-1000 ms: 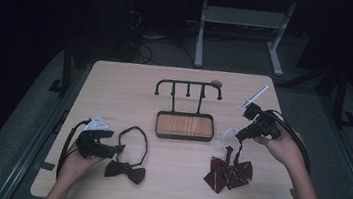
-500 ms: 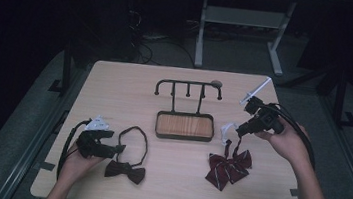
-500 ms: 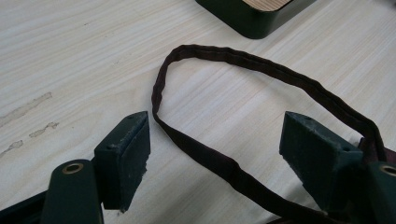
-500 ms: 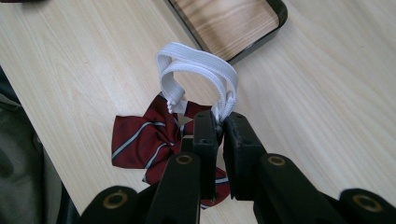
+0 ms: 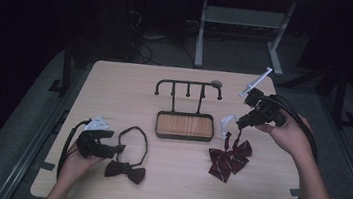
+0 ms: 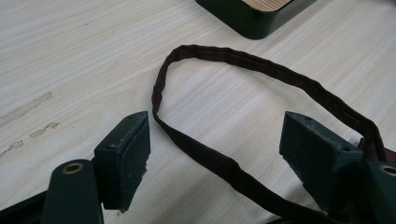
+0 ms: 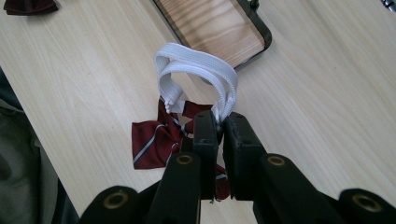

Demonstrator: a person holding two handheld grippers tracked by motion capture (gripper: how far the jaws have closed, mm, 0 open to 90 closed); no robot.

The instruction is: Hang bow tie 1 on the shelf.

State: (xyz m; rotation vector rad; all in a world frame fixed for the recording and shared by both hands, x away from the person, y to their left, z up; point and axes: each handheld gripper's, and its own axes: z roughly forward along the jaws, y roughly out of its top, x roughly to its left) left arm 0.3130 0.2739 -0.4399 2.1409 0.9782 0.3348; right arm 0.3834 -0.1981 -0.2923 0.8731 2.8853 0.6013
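Dark room beyond; pale wood-grain table (image 5: 115, 92) carries all items.

Centre: black stand (image 5: 186, 111) with a wooden tray base and a row of short hooks on a bar above it.

Right of the stand: striped maroon bow tie (image 5: 229, 156), its white elastic neck band (image 5: 225, 122) raised off the table. Right gripper (image 5: 240, 125), held in the person's right hand (image 5: 288, 135), has its jaws clenched on that band; in the right gripper view the white loop (image 7: 196, 70) stands just beyond the jaw tips with the maroon bow (image 7: 161, 135) hanging beneath, touching the table.

Near left: dark bow tie (image 5: 126, 170) lying flat, its dark strap (image 5: 134, 140) looped on the far side. Left gripper (image 5: 117, 148), in the person's left hand (image 5: 77, 158), rests low beside it with jaws spread apart, released; in the left gripper view the strap (image 6: 224, 163) runs between the two jaws, grasped by neither.
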